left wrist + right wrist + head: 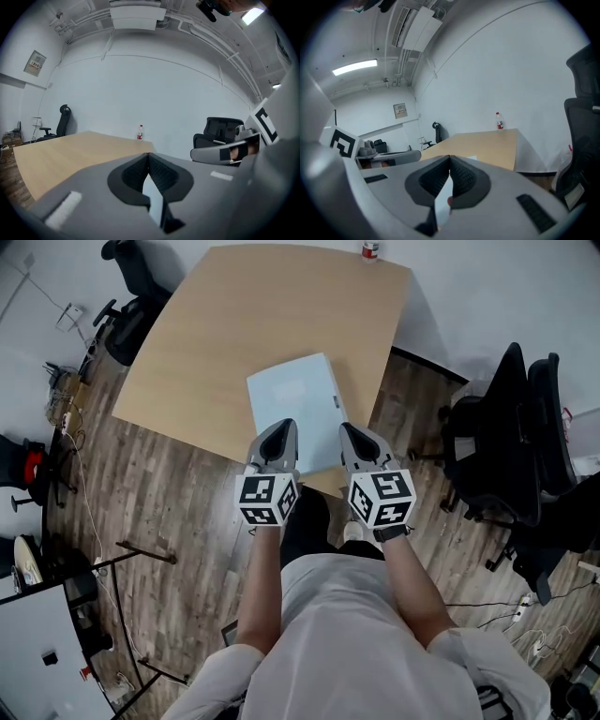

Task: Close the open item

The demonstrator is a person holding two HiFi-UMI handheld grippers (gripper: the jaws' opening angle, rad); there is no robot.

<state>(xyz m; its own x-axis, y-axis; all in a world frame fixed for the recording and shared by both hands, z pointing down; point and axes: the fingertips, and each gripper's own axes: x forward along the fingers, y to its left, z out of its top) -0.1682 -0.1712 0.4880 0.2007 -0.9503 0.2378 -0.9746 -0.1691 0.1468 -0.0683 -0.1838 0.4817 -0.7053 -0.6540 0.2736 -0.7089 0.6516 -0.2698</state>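
Observation:
A pale blue flat rectangular case (pixel 295 409) lies on the wooden table (pixel 234 324) near its front edge; its top looks flat and level, and I see no raised flap. My left gripper (pixel 278 427) hovers over the case's near left corner, jaws pressed together with nothing between them. My right gripper (pixel 350 430) is held beside it over the near right corner, also shut and empty. In the left gripper view the jaw tips (pixel 148 157) meet, with a pale sliver of the case below. The right gripper view shows its own tips (pixel 450 160) touching likewise.
A small bottle (pixel 370 249) with a red label stands at the table's far edge. Black office chairs (pixel 511 427) stand to the right and another chair (pixel 131 296) at the far left. Cables and a desk (pixel 37 643) lie on the floor at left.

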